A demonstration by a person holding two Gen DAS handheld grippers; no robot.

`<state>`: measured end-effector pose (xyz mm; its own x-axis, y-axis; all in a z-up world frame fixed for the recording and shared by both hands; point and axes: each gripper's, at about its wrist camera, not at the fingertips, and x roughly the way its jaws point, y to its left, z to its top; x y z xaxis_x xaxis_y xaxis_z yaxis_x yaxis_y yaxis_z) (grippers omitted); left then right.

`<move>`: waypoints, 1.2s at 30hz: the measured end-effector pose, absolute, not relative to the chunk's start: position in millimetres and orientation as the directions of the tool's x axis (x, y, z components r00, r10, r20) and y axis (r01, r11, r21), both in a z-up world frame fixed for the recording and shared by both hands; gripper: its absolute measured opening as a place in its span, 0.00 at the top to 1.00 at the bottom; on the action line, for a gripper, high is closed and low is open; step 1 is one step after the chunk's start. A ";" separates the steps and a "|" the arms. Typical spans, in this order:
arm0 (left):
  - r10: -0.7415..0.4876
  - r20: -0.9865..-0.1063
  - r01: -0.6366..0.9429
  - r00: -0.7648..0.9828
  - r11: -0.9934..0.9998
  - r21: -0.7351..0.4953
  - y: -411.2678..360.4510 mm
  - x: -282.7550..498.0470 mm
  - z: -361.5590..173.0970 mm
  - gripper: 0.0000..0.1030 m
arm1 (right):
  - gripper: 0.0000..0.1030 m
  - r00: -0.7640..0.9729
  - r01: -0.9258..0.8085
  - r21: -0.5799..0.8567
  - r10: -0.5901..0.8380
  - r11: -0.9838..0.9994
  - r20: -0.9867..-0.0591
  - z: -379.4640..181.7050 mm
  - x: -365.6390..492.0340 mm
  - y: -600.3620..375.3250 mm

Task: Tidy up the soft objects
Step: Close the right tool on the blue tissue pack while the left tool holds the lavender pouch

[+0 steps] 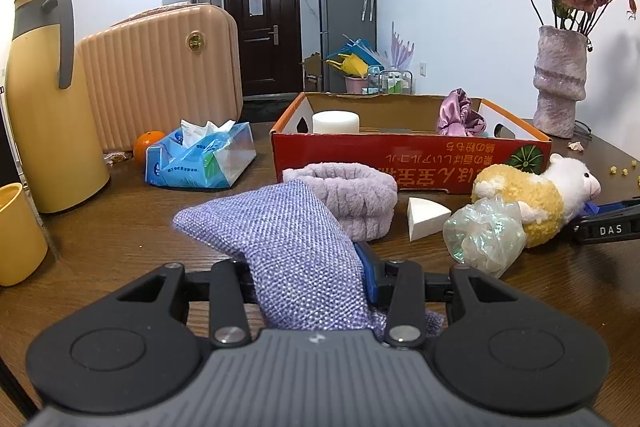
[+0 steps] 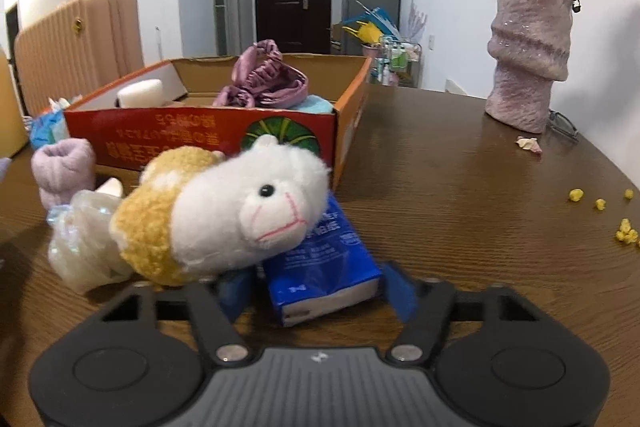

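Observation:
My left gripper is shut on a lilac woven pouch, held above the table. Behind it lie a lilac fluffy headband, a white wedge sponge, a crumpled clear bag and a yellow-and-white plush lamb. The lamb's head rests on a blue pocket tissue pack. My right gripper is open around that pack, its pads close to both sides with a small gap on the left. The red cardboard box holds a purple satin scrunchie and a white round sponge.
A yellow thermos jug and yellow cup stand at the left, with a blue tissue packet, an orange and a pink suitcase behind. A pink vase stands at the right, with yellow crumbs near it.

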<state>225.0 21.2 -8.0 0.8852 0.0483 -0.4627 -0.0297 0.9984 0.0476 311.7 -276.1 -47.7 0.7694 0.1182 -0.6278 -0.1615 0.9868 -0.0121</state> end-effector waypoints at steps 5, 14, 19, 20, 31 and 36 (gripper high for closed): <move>0.046 -0.460 -0.031 0.887 0.999 0.040 22.4 224.9 -7.1 0.60 | 0.45 0.778 -0.160 -0.008 0.121 0.987 -0.617 -46.2 303.1 -275.8; 0.036 -0.445 -0.026 0.895 0.999 0.027 23.8 221.6 -3.8 0.60 | 0.49 0.825 -0.122 0.002 0.103 0.992 -0.555 -37.9 282.7 -280.7; 0.034 -0.438 -0.026 0.898 0.999 0.024 24.2 220.5 -2.3 0.60 | 0.51 0.861 -0.109 0.025 0.107 0.994 -0.498 -28.8 268.0 -285.5; 0.035 -0.437 -0.027 0.899 0.999 0.024 24.1 219.9 -2.0 0.60 | 0.51 0.868 -0.104 0.028 0.105 0.994 -0.485 -26.7 264.4 -286.7; 0.045 -0.419 -0.041 0.907 0.999 0.019 27.0 217.4 0.8 0.60 | 0.51 0.928 -0.075 0.067 0.095 0.995 -0.360 -6.8 229.9 -296.3; 0.049 -0.405 -0.045 0.913 0.999 0.019 26.6 215.2 2.6 0.60 | 0.51 0.951 -0.071 0.087 0.094 0.994 -0.294 0.8 215.3 -299.0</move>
<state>215.2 26.6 2.6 0.9131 0.0492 -0.4047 -0.0452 0.9988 0.0194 215.3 -299.0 0.8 0.9512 0.0940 -0.2938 -0.0714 0.9937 0.0869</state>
